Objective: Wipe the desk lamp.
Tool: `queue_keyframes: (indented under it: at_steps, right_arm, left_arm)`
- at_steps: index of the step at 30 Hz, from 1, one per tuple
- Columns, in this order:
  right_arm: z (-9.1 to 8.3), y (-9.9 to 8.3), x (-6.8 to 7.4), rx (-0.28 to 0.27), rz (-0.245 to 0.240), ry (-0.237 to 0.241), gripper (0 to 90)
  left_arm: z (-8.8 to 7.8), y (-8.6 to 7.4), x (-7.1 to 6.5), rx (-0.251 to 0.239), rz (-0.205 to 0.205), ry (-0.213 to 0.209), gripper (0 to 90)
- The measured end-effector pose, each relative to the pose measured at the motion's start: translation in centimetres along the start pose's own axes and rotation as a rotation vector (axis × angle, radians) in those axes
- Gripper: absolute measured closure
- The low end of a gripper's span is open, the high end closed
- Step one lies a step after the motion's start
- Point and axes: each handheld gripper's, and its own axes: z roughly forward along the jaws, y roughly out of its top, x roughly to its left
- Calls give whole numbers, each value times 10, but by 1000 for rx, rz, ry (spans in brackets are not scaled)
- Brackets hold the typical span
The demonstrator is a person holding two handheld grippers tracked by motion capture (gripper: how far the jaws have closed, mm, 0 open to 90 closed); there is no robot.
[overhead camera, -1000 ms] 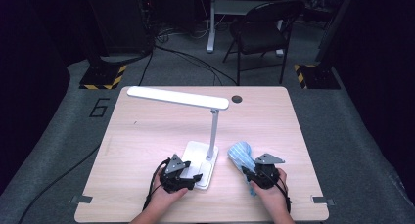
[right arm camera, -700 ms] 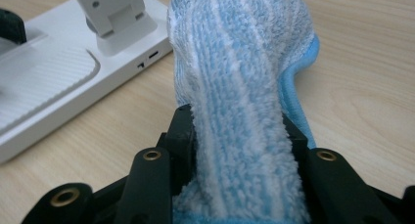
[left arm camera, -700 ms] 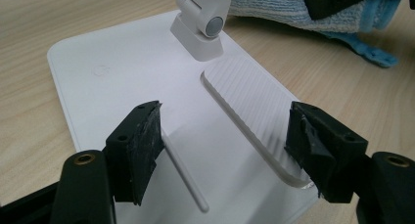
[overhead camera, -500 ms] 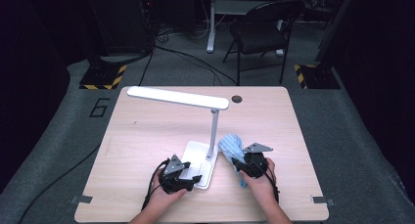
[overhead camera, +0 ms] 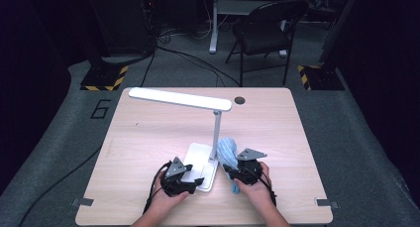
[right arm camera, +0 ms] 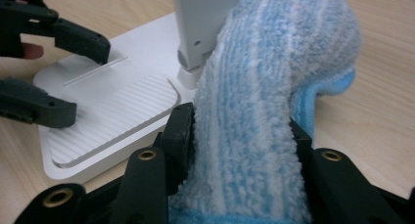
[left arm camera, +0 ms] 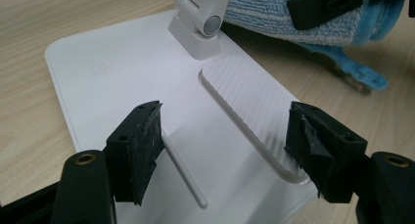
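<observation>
- The desk [overhead camera: 148,138] is a pale wood-grain top with rounded corners and a small dark round hole near its far edge.
- The lamp [overhead camera: 180,98] is smooth white plastic: a long flat bar head on a thin upright post.
- The lamp base [overhead camera: 198,155] is a flat rounded rectangle lying near the front of the desk; in the left gripper view it carries a ribbed shallow tray [left arm camera: 252,111] with nothing in it, and a thin groove beside that.
- The cloth [right arm camera: 254,131] is soft looped terry in light blue and white stripes with a plain blue edge, bunched into a thick fold; it leans against the foot of the lamp post, just right of the base.
- The right tongs [right arm camera: 240,141] clamp the cloth on both sides; the jaws have just been easing apart, with the cloth between them.
- The left tongs [left arm camera: 222,136] stand wide over the near part of the base, one jaw on each side of the ribbed tray, gripping nothing.
</observation>
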Motion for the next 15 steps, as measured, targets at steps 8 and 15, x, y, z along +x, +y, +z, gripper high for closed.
queue_keyframes:
  at_steps: [8,15]
  right_arm:
    - [5,1,13,-32,-95,47,576]
    - [6,5,18,-52,-134,81,605]
  left_arm:
    - [0,0,0,2,7,3,297]
    - [0,0,0,-2,3,10,306]
